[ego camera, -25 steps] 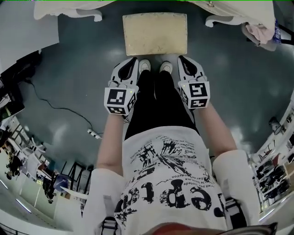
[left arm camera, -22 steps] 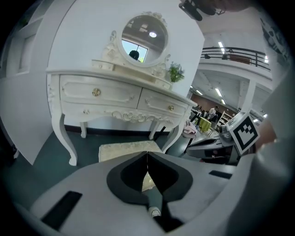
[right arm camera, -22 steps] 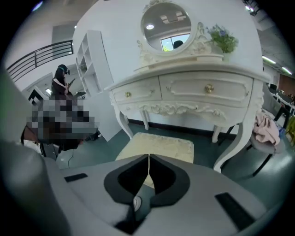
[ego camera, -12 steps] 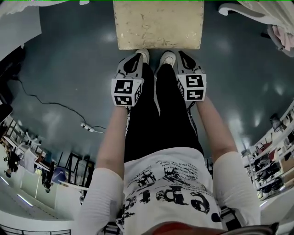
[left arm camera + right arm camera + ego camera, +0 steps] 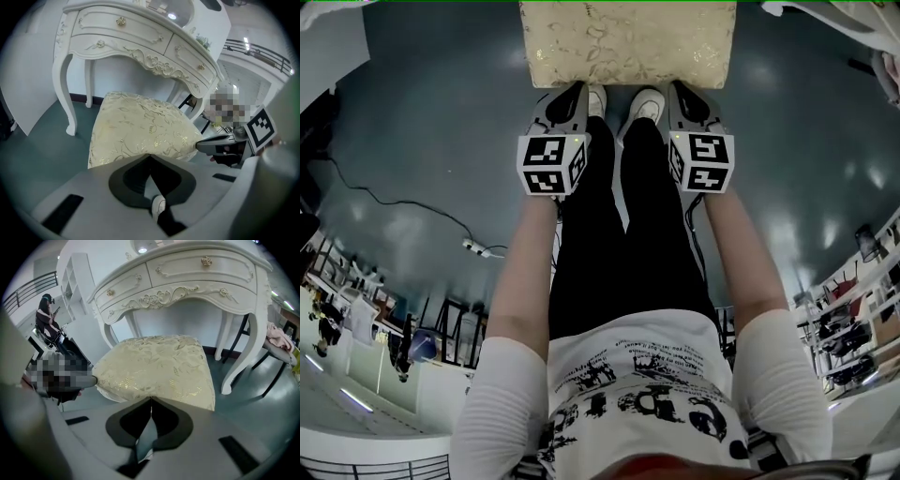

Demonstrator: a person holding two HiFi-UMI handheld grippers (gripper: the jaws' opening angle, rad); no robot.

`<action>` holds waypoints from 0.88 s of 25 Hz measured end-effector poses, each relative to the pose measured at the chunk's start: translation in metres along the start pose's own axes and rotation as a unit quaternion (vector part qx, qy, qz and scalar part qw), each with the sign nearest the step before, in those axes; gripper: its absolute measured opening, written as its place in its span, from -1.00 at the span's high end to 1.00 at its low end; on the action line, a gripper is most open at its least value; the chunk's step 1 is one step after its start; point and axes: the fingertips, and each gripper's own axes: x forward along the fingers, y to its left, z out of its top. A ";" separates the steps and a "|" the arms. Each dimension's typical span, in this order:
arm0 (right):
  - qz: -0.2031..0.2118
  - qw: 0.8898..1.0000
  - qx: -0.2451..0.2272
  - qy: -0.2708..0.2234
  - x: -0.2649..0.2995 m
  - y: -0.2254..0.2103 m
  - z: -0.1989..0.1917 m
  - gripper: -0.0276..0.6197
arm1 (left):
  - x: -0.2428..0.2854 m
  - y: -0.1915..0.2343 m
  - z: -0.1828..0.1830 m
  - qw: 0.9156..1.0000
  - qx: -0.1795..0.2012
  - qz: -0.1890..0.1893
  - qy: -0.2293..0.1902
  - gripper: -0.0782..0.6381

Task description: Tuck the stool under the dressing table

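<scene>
The stool (image 5: 628, 42) has a cream cushion with a gold pattern and fills the top of the head view. My left gripper (image 5: 575, 92) and right gripper (image 5: 680, 89) are both shut and empty. Their tips reach the cushion's near edge, left and right of the person's shoes (image 5: 647, 101). In the left gripper view the stool (image 5: 140, 131) stands in front of the white dressing table (image 5: 140, 37), beyond my left gripper (image 5: 149, 155). The right gripper view shows the stool (image 5: 159, 366) partly under the table (image 5: 187, 282), just past my right gripper (image 5: 151, 399). I cannot tell whether the tips touch the cushion.
Curved table legs (image 5: 65, 93) (image 5: 243, 357) flank the stool. A black cable (image 5: 394, 202) and a power strip (image 5: 483, 248) lie on the dark floor at left. A chair with a pink cloth (image 5: 279, 345) stands right of the table. A person (image 5: 47, 315) sits far off.
The person has stepped forward. The stool now fills the top edge of the head view, and both shut grippers have come up to the cushion's near edge.
</scene>
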 end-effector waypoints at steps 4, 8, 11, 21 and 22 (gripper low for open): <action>0.005 0.998 0.047 0.028 0.009 -0.002 0.004 0.86 | 0.004 0.004 0.002 1.000 -0.012 -0.014 0.019 0.73; -0.007 0.999 0.052 0.014 0.016 -0.007 0.021 0.86 | 0.013 0.010 0.019 1.000 0.002 -0.013 0.026 0.73; -0.020 0.999 0.049 0.003 0.023 -0.014 0.034 0.86 | 0.023 0.014 0.034 1.000 0.005 -0.003 0.024 0.73; -0.026 0.999 0.022 -0.028 0.053 -0.026 0.090 0.86 | 0.052 0.041 0.095 0.999 0.031 0.014 -0.001 0.73; -0.026 0.999 0.019 -0.030 0.056 -0.027 0.095 0.86 | 0.054 0.044 0.101 0.999 0.034 0.015 -0.002 0.73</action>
